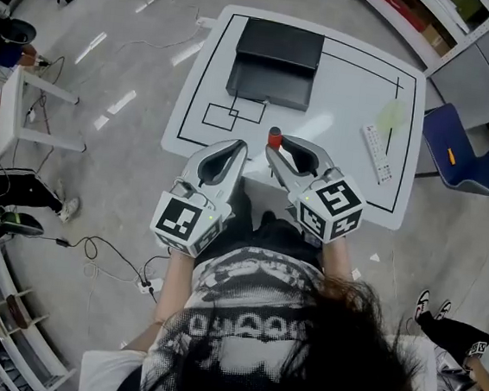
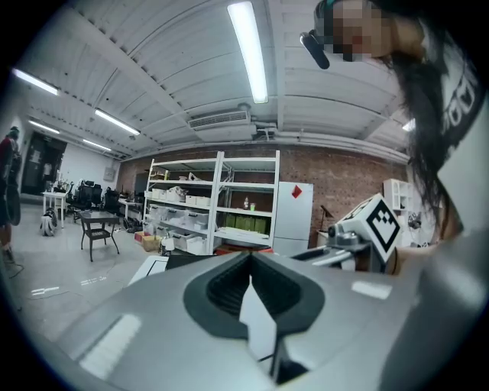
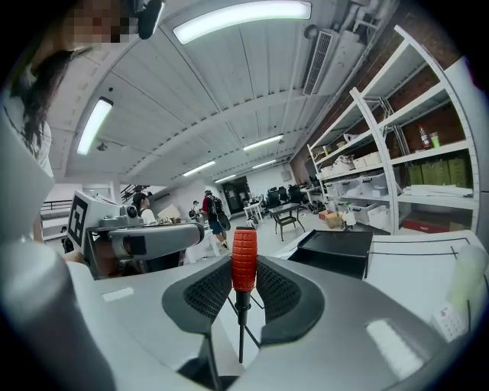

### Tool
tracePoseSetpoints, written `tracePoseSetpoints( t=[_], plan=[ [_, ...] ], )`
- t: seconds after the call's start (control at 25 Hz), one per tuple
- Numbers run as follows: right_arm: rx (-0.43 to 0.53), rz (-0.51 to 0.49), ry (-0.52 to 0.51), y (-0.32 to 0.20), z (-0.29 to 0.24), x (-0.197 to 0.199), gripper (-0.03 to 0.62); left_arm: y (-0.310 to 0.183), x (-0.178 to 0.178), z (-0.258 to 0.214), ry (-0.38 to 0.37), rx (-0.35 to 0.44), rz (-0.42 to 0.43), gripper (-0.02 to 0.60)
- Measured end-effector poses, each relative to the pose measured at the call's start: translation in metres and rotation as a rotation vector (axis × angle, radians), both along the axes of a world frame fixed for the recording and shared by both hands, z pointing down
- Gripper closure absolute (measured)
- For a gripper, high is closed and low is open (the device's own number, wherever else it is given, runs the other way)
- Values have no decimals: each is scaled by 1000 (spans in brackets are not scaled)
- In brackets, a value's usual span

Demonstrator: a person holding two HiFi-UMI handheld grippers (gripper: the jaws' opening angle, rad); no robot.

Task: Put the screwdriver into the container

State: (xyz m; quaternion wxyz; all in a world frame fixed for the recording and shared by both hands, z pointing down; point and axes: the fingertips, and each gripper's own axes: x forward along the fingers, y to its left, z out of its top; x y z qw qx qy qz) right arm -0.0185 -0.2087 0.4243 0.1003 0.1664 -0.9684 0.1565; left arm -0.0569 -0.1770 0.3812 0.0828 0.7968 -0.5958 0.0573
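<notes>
A red-handled screwdriver (image 3: pixel 244 261) stands upright between the pads of my right gripper (image 3: pixel 244 281), handle up and thin shaft pointing down. The right gripper (image 1: pixel 275 148) is shut on it over the near edge of the white table (image 1: pixel 343 88); only the red handle top of the screwdriver (image 1: pixel 274 137) shows in the head view. The black container (image 1: pixel 274 63) lies open at the table's far side, well ahead of both grippers, and shows as a black box (image 3: pixel 334 250) ahead and right. My left gripper (image 1: pixel 235 149) sits beside the right one, fingertips together, nothing in it.
A white remote control (image 1: pixel 377 152) and a pale green object (image 1: pixel 394 116) lie on the table's right part. Black lines mark the tabletop. A blue chair (image 1: pixel 459 157) stands to the right, a small white table (image 1: pixel 10 114) to the left, cables on the floor.
</notes>
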Motion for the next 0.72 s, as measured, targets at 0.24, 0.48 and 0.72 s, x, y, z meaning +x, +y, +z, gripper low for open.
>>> tracePoseSetpoints(
  t=[0.24, 0.48, 0.72],
  plan=[
    [-5, 51, 15, -31, 2, -26, 492, -30, -29, 2, -14, -11, 50, 581],
    [2, 97, 64, -66, 9, -55, 492, -60, -65, -1, -15, -12, 101, 581],
    [36, 121, 141, -97, 19, -80, 492, -80, -101, 1, -2, -17, 135, 581]
  ],
)
